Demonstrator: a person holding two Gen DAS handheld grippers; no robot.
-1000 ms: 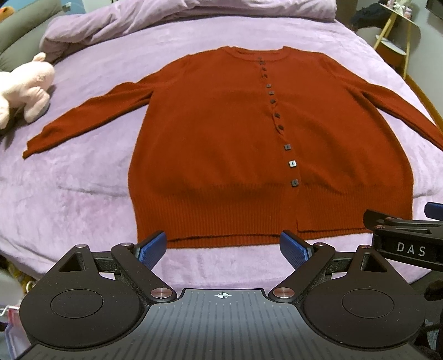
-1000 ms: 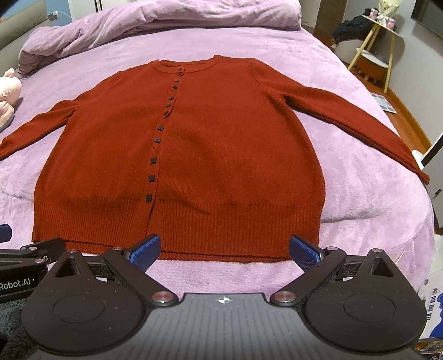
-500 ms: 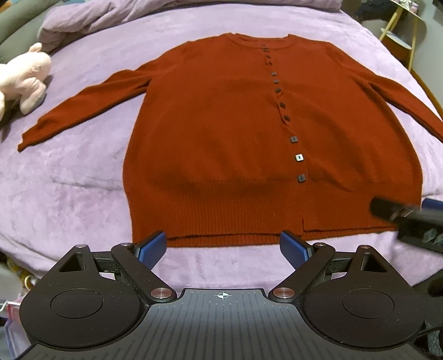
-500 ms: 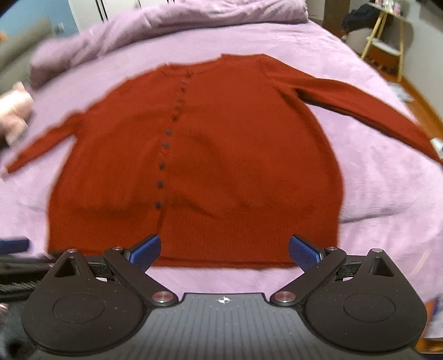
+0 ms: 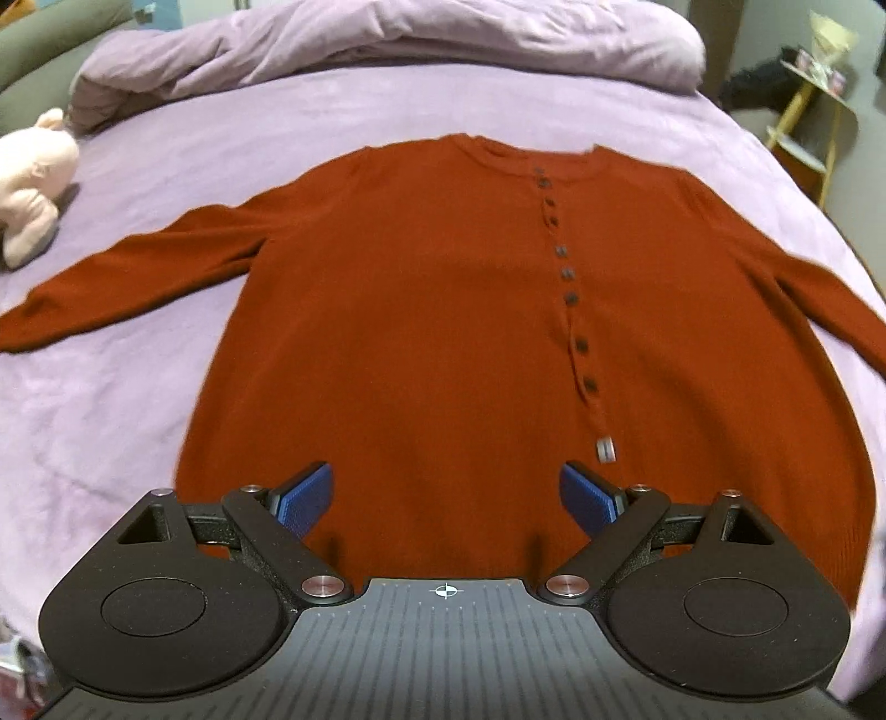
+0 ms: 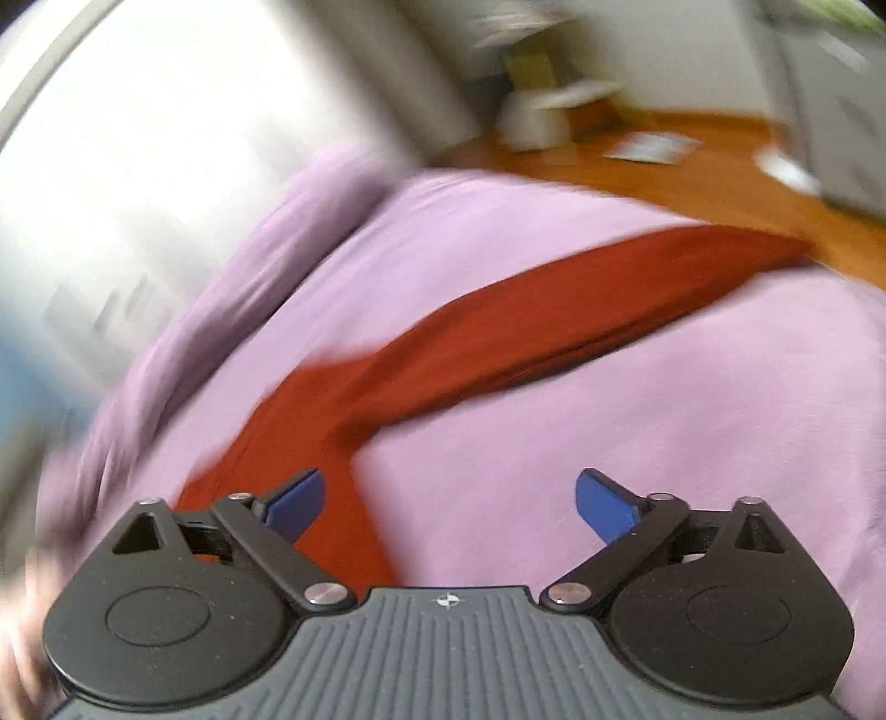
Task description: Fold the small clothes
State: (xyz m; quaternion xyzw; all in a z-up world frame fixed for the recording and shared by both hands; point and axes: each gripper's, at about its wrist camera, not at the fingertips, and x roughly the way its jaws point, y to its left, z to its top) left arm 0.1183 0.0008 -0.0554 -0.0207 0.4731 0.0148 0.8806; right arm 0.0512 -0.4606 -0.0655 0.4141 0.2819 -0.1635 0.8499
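A rust-red buttoned cardigan (image 5: 432, 332) lies flat on the purple bedspread (image 5: 111, 432), front up, sleeves spread to both sides. My left gripper (image 5: 446, 495) is open over its lower part, nothing between the blue pads. The right wrist view is blurred and rolled: the cardigan's right sleeve (image 6: 542, 310) runs diagonally across the bedspread (image 6: 609, 443) toward the bed's edge. My right gripper (image 6: 448, 504) hovers near the sleeve's armpit end, its jaws closing but still wide, with nothing between them.
A pink plush toy (image 5: 30, 183) sits at the far left of the bed. A bunched purple duvet (image 5: 387, 39) lies along the head end. Beyond the bed's right edge are a wooden floor (image 6: 692, 166) and a yellow-legged side table (image 5: 814, 111).
My left gripper has moved forward over the cardigan's hem. My right gripper has swung fast to the right and rolled, from facing the whole cardigan to facing its right sleeve.
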